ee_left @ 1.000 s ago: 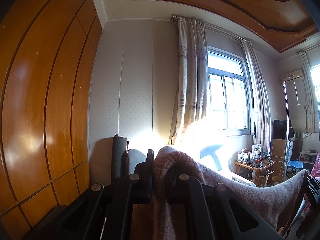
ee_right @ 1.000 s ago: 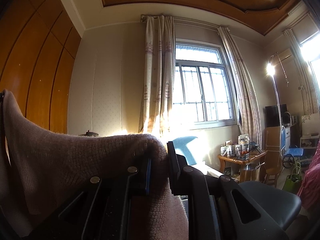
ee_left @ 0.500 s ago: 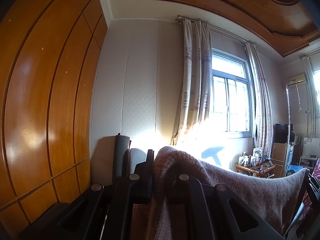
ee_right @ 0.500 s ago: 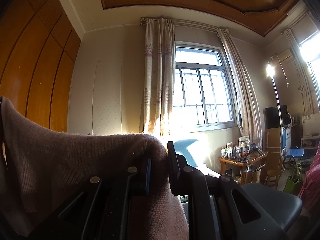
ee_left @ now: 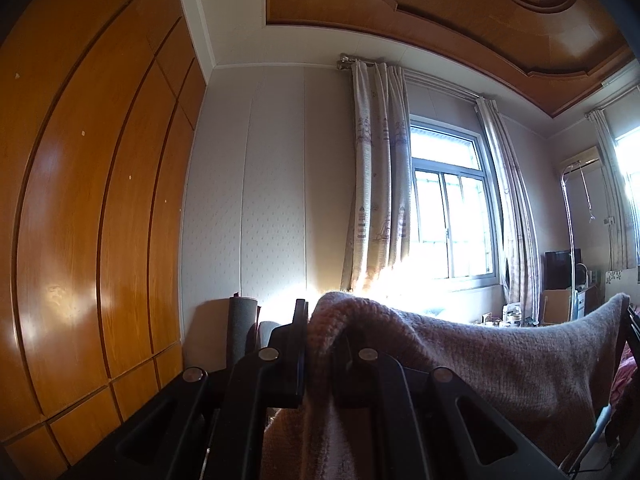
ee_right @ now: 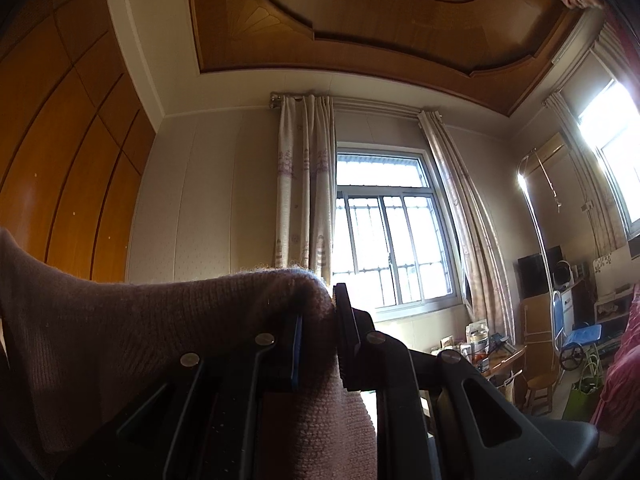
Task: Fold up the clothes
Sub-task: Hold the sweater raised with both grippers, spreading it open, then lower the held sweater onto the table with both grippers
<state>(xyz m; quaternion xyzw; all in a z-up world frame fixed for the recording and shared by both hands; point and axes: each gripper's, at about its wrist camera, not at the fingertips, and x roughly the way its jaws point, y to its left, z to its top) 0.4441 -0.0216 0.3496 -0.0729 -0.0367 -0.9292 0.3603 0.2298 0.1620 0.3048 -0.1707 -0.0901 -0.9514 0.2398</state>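
Here the pink knitted sweater (ee_left: pixel 500 356) hangs in the air between the two grippers, each pinching one end of the same edge. The left gripper (ee_left: pixel 318 344) has its jaws closed on a bunched corner of the knit, and the cloth runs off to the right, sagging a little toward its far corner. The right gripper (ee_right: pixel 318 336) is likewise clamped on the sweater (ee_right: pixel 120 320), which stretches away to the left. Both cameras tilt up toward the ceiling (ee_right: pixel 360 20) and the window (ee_right: pixel 384 240), so the tools are held high, probably to let the garment drop free and hang flat under its own weight. Holding it by two points along one edge keeps that edge nearly straight, which suits lining it up for a fold. What lies below, whether a bed or a table, is out of view, so I cannot tell how much of the sweater is lifted clear or whether it is already partly folded.
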